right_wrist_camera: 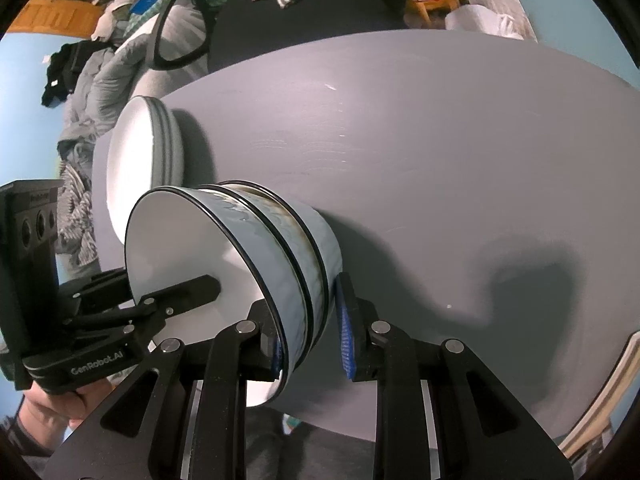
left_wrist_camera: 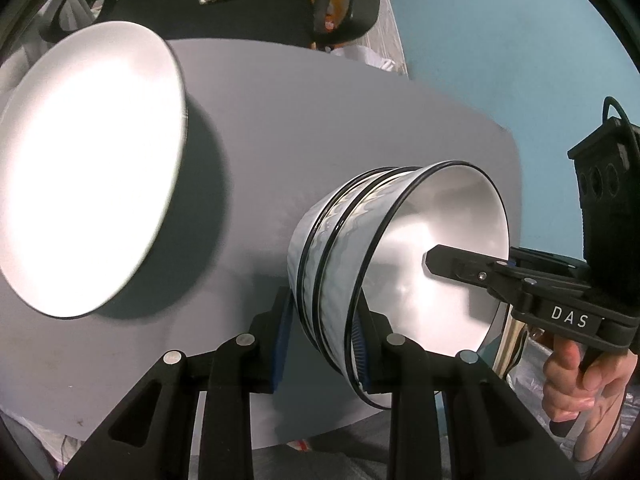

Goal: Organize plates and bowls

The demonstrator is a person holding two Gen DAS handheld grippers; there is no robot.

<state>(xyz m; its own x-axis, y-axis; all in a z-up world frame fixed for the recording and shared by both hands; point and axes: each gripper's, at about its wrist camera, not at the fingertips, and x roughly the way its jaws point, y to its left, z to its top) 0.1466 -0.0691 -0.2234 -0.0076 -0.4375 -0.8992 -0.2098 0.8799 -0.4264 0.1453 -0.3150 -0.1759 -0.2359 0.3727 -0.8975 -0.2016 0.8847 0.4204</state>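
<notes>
**Both grippers clamp the bowl stack**

The left gripper and right gripper each pinch opposite rims of the nested blue bowls, low and centre in both views above the grey surface. White plates sit at left.

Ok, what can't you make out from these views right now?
- Left wrist view: the plates are washed out by glare and cut by the left edge, so the count is unreadable.
- Both views: whether the bowl stack clears the table; its own walls hide the base.
</notes>
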